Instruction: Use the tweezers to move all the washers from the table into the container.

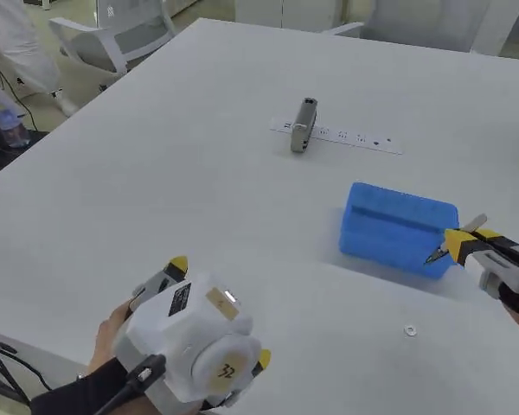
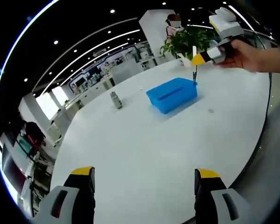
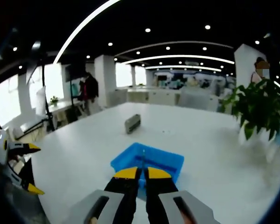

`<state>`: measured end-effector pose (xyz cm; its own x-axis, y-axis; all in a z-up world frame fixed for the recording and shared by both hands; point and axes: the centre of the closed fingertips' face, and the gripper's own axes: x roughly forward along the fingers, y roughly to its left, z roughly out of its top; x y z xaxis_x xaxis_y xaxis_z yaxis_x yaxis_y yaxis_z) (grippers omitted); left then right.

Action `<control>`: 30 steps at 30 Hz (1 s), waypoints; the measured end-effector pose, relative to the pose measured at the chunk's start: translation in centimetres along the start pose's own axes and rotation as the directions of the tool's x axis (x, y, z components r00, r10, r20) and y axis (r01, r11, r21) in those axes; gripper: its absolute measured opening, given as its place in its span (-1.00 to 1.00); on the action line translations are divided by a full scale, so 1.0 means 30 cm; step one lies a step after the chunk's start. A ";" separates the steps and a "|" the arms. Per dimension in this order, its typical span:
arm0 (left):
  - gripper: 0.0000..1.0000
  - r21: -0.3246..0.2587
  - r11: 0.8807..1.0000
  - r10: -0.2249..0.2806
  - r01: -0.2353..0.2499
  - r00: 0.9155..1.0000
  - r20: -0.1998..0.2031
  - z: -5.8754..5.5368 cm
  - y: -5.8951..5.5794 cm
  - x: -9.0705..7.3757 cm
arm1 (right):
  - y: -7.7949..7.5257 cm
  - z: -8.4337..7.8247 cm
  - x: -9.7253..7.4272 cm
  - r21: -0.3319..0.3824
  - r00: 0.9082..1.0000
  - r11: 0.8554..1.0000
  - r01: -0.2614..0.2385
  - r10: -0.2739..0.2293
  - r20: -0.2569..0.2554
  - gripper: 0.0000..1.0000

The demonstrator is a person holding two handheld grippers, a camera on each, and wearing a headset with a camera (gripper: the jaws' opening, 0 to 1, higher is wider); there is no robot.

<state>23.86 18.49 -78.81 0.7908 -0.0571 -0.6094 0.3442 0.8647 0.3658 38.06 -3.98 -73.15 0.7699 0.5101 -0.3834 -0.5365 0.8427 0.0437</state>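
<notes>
We see one washer (image 1: 410,330) lying flat on the white surface (image 1: 199,173), near the front edge and just short of the blue container (image 1: 398,226). It looks like a thin metal ring, so we judge it light, stiff and slippery, with almost no height for a tool to catch. The right gripper (image 3: 142,172) has its jaws pressed together on the tweezers (image 1: 434,255), whose fine tips hang over the near right corner of the container. Whether those tips carry a washer is too small for us to tell. The left gripper (image 2: 144,172) is near the front left of the surface, well apart from the work, its jaws spread wide with nothing between them. For the washer on the surface, we reckon the best hold is across the band, one tip through the hole and one outside the rim. Alternatively, we could pinch it edge to edge after tipping it up. A squeeze that is too hard or off centre would probably flick it away across the smooth top.
</notes>
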 end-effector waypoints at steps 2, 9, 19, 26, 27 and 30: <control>0.81 0.001 1.000 0.000 0.000 1.000 0.000 0.000 0.000 0.000 | 0.004 -0.005 -0.007 0.000 1.000 1.000 0.001 -0.001 0.000 -0.96; 0.80 0.002 1.000 -0.002 0.002 1.000 0.001 0.001 -0.001 -0.001 | 0.031 -0.037 -0.029 -0.004 1.000 1.000 -0.008 0.008 -0.019 -0.96; 0.80 -0.002 1.000 0.002 -0.002 1.000 0.005 0.003 0.003 -0.003 | 0.056 -0.097 -0.055 0.007 0.998 1.000 -0.015 0.015 -0.053 -0.96; 0.80 -0.001 1.000 0.003 -0.003 1.000 0.006 0.004 0.004 -0.002 | 0.082 -0.157 -0.059 0.007 0.995 1.000 -0.029 0.029 -0.095 -0.96; 0.80 -0.001 1.000 0.003 -0.003 1.000 0.006 0.004 0.003 -0.002 | 0.088 -0.170 -0.058 0.005 0.994 0.999 -0.033 0.034 -0.108 -0.96; 0.80 -0.003 1.000 0.005 -0.005 1.000 0.005 0.003 0.005 -0.001 | 0.096 -0.193 -0.058 0.004 0.992 0.999 -0.036 0.036 -0.124 -0.96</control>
<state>23.93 18.57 -78.67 0.7951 -0.0554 -0.6040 0.3389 0.8665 0.3666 33.18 -3.44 -77.68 0.7012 0.5150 -0.4931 -0.5624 0.8246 0.0614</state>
